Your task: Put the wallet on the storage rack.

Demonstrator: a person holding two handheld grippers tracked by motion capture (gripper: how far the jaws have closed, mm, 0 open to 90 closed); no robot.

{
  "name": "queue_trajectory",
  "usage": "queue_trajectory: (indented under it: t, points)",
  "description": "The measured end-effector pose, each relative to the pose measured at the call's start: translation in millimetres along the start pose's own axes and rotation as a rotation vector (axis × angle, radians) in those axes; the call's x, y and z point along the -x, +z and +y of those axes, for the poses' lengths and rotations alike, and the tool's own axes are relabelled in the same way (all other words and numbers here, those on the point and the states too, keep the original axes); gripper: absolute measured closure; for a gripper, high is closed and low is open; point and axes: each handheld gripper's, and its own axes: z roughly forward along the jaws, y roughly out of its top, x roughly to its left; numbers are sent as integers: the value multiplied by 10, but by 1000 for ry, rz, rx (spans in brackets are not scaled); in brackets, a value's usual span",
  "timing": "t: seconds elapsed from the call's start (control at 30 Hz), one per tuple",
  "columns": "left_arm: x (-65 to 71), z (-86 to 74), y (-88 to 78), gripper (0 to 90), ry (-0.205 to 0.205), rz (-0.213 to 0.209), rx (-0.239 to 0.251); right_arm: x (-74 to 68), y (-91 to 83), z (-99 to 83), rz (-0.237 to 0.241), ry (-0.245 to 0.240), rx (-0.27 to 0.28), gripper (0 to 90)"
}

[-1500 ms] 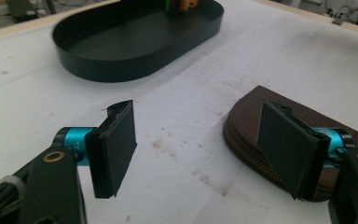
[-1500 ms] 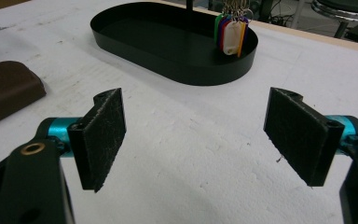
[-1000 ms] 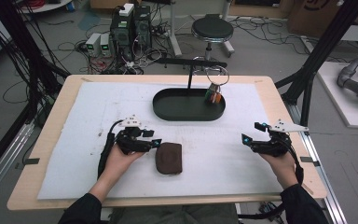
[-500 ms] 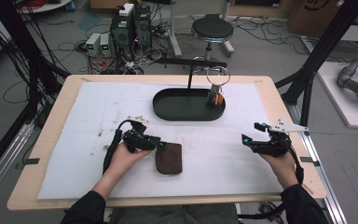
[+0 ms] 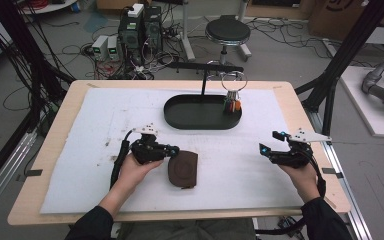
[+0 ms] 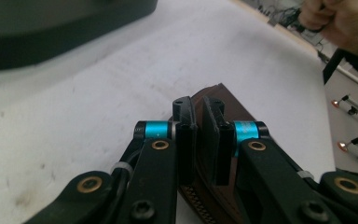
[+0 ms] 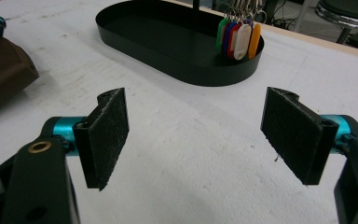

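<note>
Wallet [image 5: 183, 169]: laid flat near the table's front edge, left of middle.
Left gripper [image 6: 199, 135]: jaws just closed, edge of wallet pinched.
Right gripper [image 7: 200, 135]: held wide open, nothing gripped.

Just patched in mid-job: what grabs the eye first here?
The left claw at the table's near middle has just closed its jaws on the edge of a brown leather wallet. Farther back sits a black oval tray, with colourful key tags hanging at its right end. The right claw gapes open, empty.
</note>
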Motion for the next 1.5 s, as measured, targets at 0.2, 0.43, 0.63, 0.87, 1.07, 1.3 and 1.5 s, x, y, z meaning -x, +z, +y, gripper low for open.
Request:
queue_trajectory:
  t: [0.2,0.43,0.63,0.87,1.07,1.3,1.5]
  points:
    - [153,88,-78,852,94,-11,107,-33,-10,24,8,-2,12,239]
    - [264,157,-137,858,171,-17,162,-130,21,73,52,-23,26,239]
    - [378,219,-141,858,241,-39,179,-264,79,137,116,-40,41,239]
    - [533,270,-56,858,299,-72,194,-428,172,209,234,-34,49,239]
    - [631,305,2,858,334,-95,208,-550,273,236,338,-37,30,239]
    - [724,326,70,858,378,-124,223,-707,350,277,417,-70,-1,259]
    - [785,331,119,858,426,-149,225,-822,423,302,510,-87,-20,324]
